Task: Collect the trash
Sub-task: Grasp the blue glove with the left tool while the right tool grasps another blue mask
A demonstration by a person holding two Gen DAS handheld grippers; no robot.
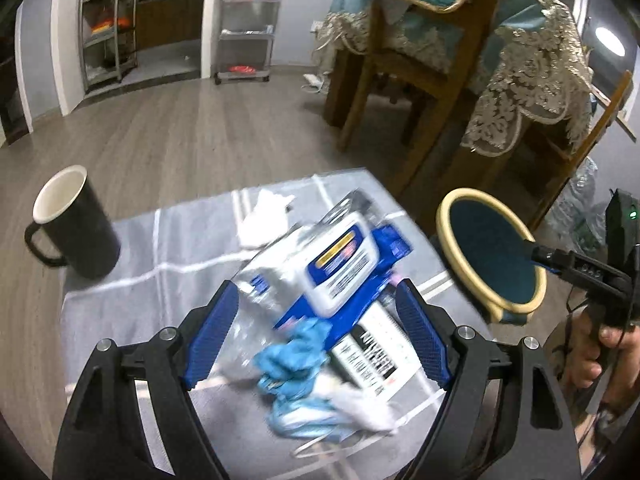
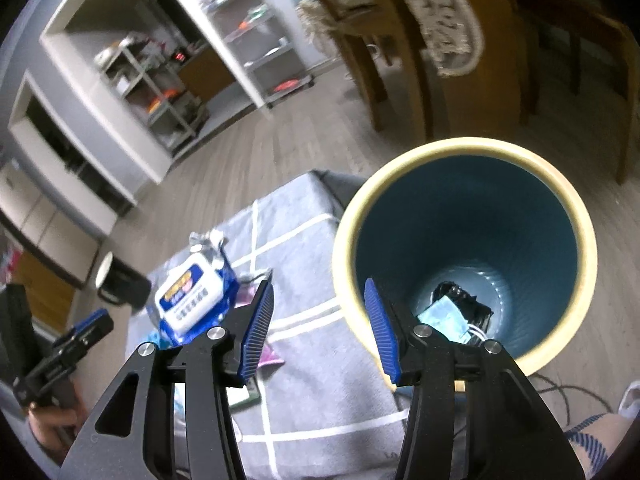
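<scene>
Blue-padded jaws of the left gripper (image 1: 312,334) stand wide over the litter on the grey checked surface (image 1: 120,280), nothing pinched between them: a crumpled blue glove (image 1: 292,360), a clear plastic bag (image 1: 248,300), a wet-wipe pack (image 1: 340,264), a printed box (image 1: 372,356) and white tissue (image 1: 266,218) lie heaped together just below. The right gripper (image 2: 320,330) hovers with its jaws partly apart and empty, straddling the rim of the teal bin (image 2: 560,200), which stands beside the surface and already holds a face mask (image 2: 444,320) and something dark at the bottom. Because the pieces overlap, closing on the heap could catch only the slippery bag or the glove and drag the wipe pack or box off the edge. A sweep to the left risks knocking the black mug (image 1: 72,224) standing at the surface's corner. Blur in both views makes exact contact hard to judge.
</scene>
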